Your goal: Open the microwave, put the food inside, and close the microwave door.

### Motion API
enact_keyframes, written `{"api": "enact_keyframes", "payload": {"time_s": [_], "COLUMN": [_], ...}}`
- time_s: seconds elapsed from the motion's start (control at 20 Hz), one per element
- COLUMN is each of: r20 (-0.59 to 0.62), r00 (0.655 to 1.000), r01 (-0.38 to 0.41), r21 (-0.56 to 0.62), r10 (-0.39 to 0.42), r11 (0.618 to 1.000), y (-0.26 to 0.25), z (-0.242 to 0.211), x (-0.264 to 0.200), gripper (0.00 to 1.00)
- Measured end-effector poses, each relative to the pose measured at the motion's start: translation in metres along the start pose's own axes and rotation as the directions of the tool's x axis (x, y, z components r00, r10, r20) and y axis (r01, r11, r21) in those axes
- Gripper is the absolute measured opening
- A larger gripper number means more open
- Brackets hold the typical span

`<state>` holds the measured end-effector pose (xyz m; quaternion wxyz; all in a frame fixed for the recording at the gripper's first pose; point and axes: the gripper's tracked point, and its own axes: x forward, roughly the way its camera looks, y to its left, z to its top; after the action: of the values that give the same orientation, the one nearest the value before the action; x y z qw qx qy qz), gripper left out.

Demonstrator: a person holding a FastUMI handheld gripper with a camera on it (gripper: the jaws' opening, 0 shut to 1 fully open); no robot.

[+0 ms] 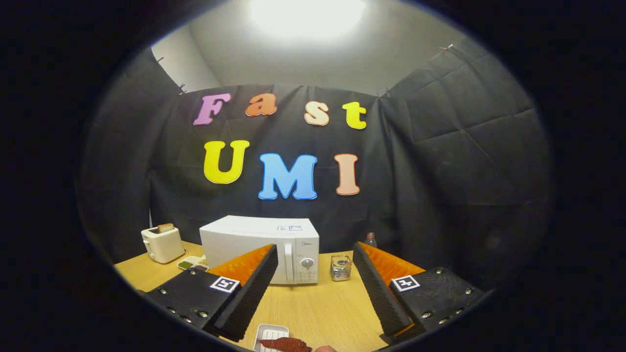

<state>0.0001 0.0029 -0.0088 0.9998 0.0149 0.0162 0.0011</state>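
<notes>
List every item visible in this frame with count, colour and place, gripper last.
microwave: one, white, door shut, at the back of the table beyond the fingers
toaster: one, cream, beside the microwave, a slice of toast in its slot
small dishes: a few, white, between toaster and microwave
metal basket: one, silver, beside the microwave's control panel
bottle: one, top showing behind a finger
tray: one, white, near table edge between the fingers
food: one reddish-brown piece on the tray
table: one, light wood
gripper: one, fingers wide open, holding nothing
</notes>
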Motion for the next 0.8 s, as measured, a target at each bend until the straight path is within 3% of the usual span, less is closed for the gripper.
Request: {"api": "enact_keyframes", "payload": {"time_s": [0.8], "r20": [-0.010], "r00": [1.000], "r01": [-0.022], "r21": [0.008], "r10": [0.022], "r11": [1.000], "y": [0.020], "z": [-0.003], "x": [-0.004], "gripper": [0.97]}}
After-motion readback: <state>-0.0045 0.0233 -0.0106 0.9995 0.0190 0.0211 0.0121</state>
